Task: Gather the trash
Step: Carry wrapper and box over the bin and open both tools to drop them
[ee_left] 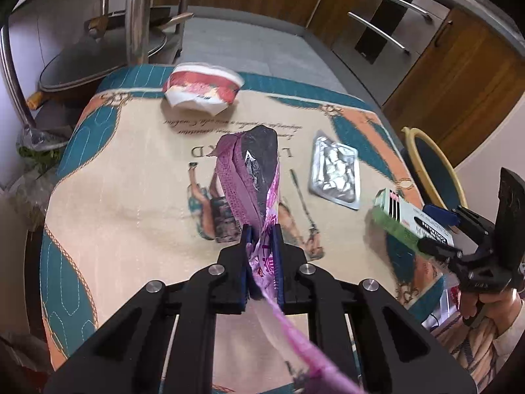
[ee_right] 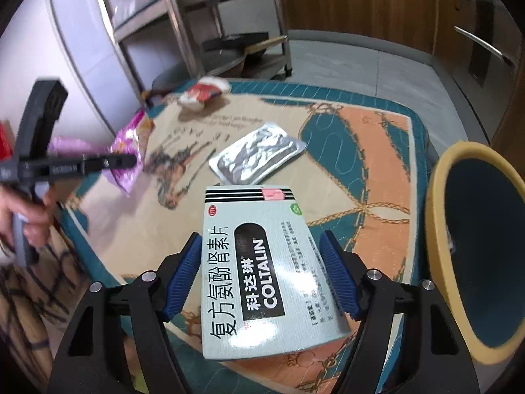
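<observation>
My left gripper (ee_left: 261, 233) is shut on a crumpled purple snack wrapper (ee_left: 252, 177) and holds it above the patterned table cover (ee_left: 131, 180). My right gripper (ee_right: 261, 243) is shut on a pale green Coltalin medicine box (ee_right: 262, 272) and holds it above the table's right part; the box also shows in the left wrist view (ee_left: 407, 220). A silver blister pack (ee_left: 334, 172) lies flat on the cover, also in the right wrist view (ee_right: 256, 154). A crushed red and white paper cup (ee_left: 203, 88) lies at the far edge, also in the right wrist view (ee_right: 203, 93).
A blue bin with a yellow rim (ee_right: 482, 246) stands beside the table on the right, also in the left wrist view (ee_left: 433, 164). A metal rack (ee_left: 137, 16) with pans stands beyond the table. Wooden cabinets (ee_left: 459, 75) line the far right.
</observation>
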Demonstrator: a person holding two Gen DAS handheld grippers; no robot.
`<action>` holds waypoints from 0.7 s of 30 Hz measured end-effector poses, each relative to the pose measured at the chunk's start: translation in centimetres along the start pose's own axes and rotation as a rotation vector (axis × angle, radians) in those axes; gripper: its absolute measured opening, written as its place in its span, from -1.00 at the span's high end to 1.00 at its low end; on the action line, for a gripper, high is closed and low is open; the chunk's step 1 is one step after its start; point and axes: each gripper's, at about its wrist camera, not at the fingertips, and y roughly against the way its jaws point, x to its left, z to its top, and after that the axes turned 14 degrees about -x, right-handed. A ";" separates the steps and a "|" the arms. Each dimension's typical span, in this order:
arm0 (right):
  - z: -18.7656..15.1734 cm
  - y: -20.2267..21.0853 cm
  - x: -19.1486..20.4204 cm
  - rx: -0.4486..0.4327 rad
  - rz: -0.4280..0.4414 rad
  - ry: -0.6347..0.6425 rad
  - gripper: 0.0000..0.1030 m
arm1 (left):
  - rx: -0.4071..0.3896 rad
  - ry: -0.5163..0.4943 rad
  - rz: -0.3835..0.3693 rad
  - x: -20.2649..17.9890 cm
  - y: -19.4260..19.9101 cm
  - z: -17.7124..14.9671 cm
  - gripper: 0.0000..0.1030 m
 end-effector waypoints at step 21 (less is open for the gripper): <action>1.8 6.8 -5.1 -0.242 -0.102 -0.264 -0.40 | -0.033 -0.142 -0.105 -7.7 0.6 1.1 0.77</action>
